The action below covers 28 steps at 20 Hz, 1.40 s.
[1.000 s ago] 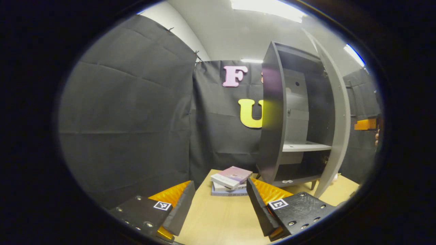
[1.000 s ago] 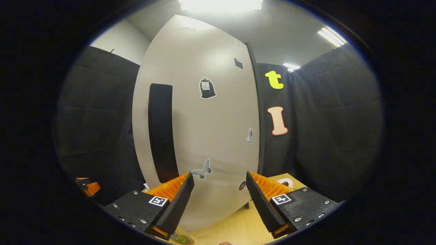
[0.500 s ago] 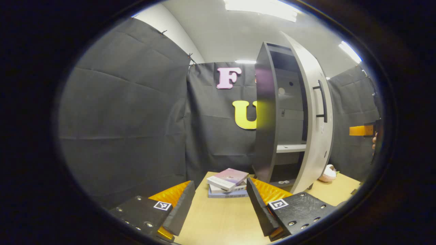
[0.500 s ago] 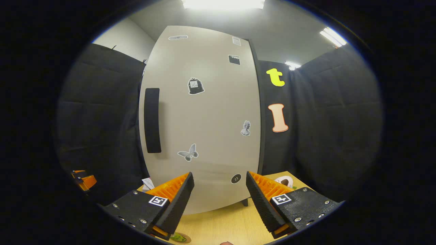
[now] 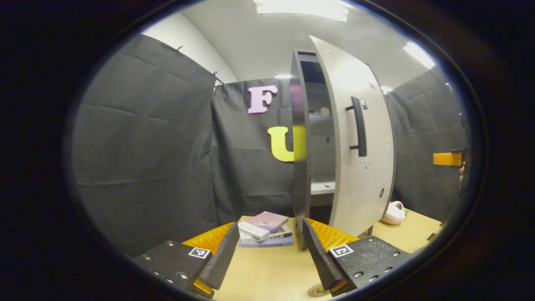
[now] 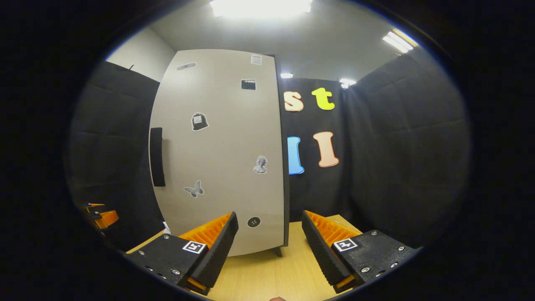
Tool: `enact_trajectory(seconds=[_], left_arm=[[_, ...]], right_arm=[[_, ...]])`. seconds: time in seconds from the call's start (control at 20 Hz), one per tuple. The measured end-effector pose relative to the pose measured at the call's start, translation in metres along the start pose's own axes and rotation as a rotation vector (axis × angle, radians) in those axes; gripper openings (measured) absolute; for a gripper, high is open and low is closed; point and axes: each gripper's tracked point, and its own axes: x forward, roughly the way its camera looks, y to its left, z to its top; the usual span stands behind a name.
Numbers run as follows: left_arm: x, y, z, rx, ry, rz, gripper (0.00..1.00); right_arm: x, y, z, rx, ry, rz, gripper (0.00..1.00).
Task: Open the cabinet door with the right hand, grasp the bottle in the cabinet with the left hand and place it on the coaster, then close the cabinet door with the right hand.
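Left gripper [image 5: 267, 246]: my fingers spread, nothing between.
Right gripper [image 6: 269, 240]: mine too, spread and empty.
Coaster [image 5: 316, 289]: on table [image 5: 267, 271], beside my left finger.
Books [image 5: 264, 229]: stacked beyond.
Door [image 5: 359, 142]: slightly ajar.
Bottle: can't tell.

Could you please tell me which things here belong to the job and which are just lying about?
Job:
cabinet
door, not fully shut
handle
coaster, at the bottom edge
left gripper, open
right gripper, open

Lying about:
books, stacked beside the cabinet
pink thing, beyond the door
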Motion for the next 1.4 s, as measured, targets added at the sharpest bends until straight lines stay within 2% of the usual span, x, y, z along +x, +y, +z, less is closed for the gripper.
enact_trajectory(seconds=[0.15, 0.2, 0.25, 0.3, 0.35, 0.4, 0.5, 0.55, 0.6, 0.65, 0.7, 0.95, 1.0, 1.05, 1.1, 1.15, 1.2, 1.25, 1.3, 1.35, 1.4], left_arm=[[-0.005, -0.027, 0.013, 0.014, -0.004, -0.006, 0.92], [-0.007, -0.035, 0.017, 0.019, -0.004, -0.005, 0.83], [-0.008, -0.042, 0.020, 0.023, -0.004, -0.002, 0.83], [-0.010, -0.049, 0.023, 0.027, -0.004, 0.002, 0.92], [-0.012, -0.056, 0.026, 0.032, -0.005, 0.005, 0.87], [-0.014, -0.063, 0.030, 0.038, -0.008, 0.006, 0.87], [-0.023, -0.078, 0.037, 0.053, -0.014, 0.008, 0.87], [-0.025, -0.084, 0.039, 0.057, -0.014, 0.009, 0.92], [-0.029, -0.089, 0.040, 0.060, -0.014, 0.010, 0.87], [-0.032, -0.095, 0.041, 0.061, -0.014, 0.007, 0.92], [-0.034, -0.099, 0.042, 0.063, -0.013, 0.006, 0.87], [-0.047, -0.102, 0.038, 0.063, -0.002, 0.011, 0.87], [-0.048, -0.100, 0.038, 0.061, 0.000, 0.012, 0.92], [-0.050, -0.098, 0.038, 0.061, 0.001, 0.016, 0.87], [-0.051, -0.095, 0.038, 0.062, 0.002, 0.020, 0.91], [-0.052, -0.092, 0.039, 0.062, 0.001, 0.022, 0.87], [-0.054, -0.091, 0.040, 0.063, -0.002, 0.022, 0.92], [-0.054, -0.089, 0.041, 0.067, -0.007, 0.024, 0.87], [-0.055, -0.087, 0.042, 0.070, -0.010, 0.026, 0.92], [-0.057, -0.084, 0.041, 0.074, -0.010, 0.030, 0.87], [-0.057, -0.083, 0.041, 0.074, -0.008, 0.032, 0.87]], right_arm=[[-0.005, -0.033, 0.000, 0.005, 0.006, -0.015, 0.95], [-0.006, -0.042, 0.001, 0.007, 0.005, -0.017, 0.95], [-0.008, -0.051, 0.002, 0.007, 0.003, -0.018, 0.95], [-0.010, -0.060, 0.004, 0.005, -0.001, -0.020, 0.95], [-0.011, -0.070, 0.006, 0.001, -0.005, -0.023, 0.95], [-0.013, -0.079, 0.005, -0.004, -0.007, -0.026, 0.95], [-0.018, -0.093, 0.005, -0.017, -0.015, -0.035, 0.95], [-0.020, -0.099, 0.003, -0.020, -0.014, -0.038, 0.95], [-0.021, -0.105, 0.001, -0.022, -0.012, -0.038, 0.95], [-0.024, -0.109, 0.000, -0.025, -0.014, -0.040, 0.95], [-0.026, -0.113, -0.002, -0.031, -0.013, -0.043, 0.95], [-0.036, -0.121, -0.006, -0.053, -0.012, -0.051, 0.95], [-0.037, -0.120, -0.006, -0.056, -0.013, -0.051, 0.95], [-0.038, -0.119, -0.007, -0.061, -0.014, -0.054, 0.95], [-0.039, -0.118, -0.008, -0.064, -0.011, -0.057, 0.95], [-0.039, -0.117, -0.008, -0.063, -0.009, -0.057, 0.95], [-0.040, -0.115, -0.008, -0.062, -0.009, -0.054, 0.95], [-0.040, -0.113, -0.007, -0.063, -0.013, -0.054, 0.95], [-0.042, -0.112, -0.006, -0.067, -0.017, -0.057, 0.95], [-0.042, -0.110, -0.007, -0.072, -0.020, -0.060, 0.95], [-0.042, -0.110, -0.007, -0.077, -0.022, -0.062, 0.95]])
